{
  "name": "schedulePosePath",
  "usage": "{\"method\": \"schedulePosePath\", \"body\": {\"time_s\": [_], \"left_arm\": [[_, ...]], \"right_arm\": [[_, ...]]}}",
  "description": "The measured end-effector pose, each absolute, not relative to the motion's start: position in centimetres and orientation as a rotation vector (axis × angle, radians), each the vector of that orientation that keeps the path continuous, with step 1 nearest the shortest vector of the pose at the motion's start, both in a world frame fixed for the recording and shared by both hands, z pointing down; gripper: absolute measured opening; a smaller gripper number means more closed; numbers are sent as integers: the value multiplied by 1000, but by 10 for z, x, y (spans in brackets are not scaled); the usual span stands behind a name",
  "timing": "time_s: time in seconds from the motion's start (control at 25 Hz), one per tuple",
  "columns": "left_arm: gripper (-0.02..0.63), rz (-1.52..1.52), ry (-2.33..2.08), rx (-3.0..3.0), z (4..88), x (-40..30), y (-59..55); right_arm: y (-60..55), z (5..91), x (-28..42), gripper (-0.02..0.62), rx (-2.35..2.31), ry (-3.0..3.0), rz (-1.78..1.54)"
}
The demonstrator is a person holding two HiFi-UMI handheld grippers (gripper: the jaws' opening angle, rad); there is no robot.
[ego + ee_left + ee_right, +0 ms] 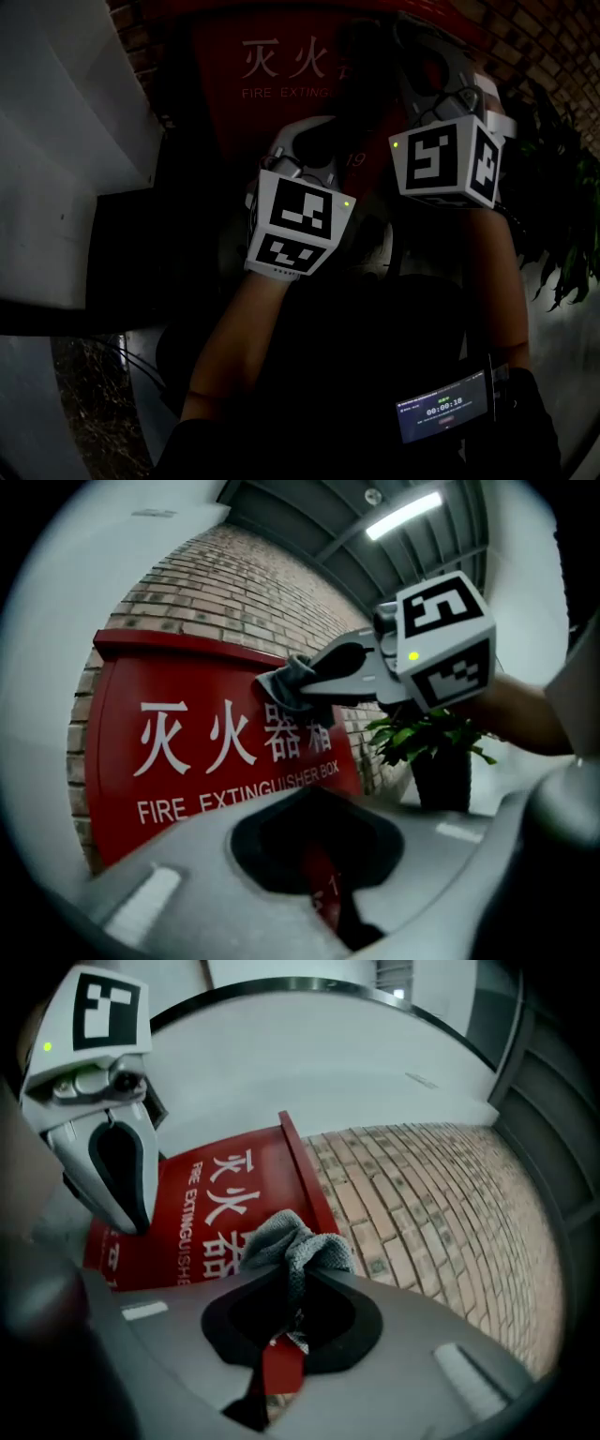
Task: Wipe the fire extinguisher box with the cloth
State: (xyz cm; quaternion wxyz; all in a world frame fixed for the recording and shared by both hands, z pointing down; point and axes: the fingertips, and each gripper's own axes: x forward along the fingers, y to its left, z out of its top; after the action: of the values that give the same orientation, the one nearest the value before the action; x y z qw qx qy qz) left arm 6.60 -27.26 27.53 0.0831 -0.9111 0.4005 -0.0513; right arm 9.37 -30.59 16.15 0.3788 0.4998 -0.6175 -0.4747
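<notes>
Right gripper (295,1277) is clenched on the cloth (281,1237). We judge the wad touches the box (202,1218) front at its upper right, beside the brick wall (422,1213). The rest of the red face lies left and down from these jaws. Left gripper (131,1218) is closed on nothing, nearer us.

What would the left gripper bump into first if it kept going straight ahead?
Most likely the red fire extinguisher box: the left gripper points at its front, with nothing in between. Depth is hard to judge.
</notes>
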Motion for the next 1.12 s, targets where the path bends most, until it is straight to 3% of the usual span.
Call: {"method": "schedulePosePath", "body": {"time_s": [0.28, 1.12], "left_arm": [[2, -101, 1232, -2743, 280, 63, -275], [2, -83, 1374, -2773, 367, 64, -295]], "right_arm": [[-317, 174, 93, 31, 1131, -1444, -1245], [-313, 368, 99, 31, 784, -1527, -864]]}}
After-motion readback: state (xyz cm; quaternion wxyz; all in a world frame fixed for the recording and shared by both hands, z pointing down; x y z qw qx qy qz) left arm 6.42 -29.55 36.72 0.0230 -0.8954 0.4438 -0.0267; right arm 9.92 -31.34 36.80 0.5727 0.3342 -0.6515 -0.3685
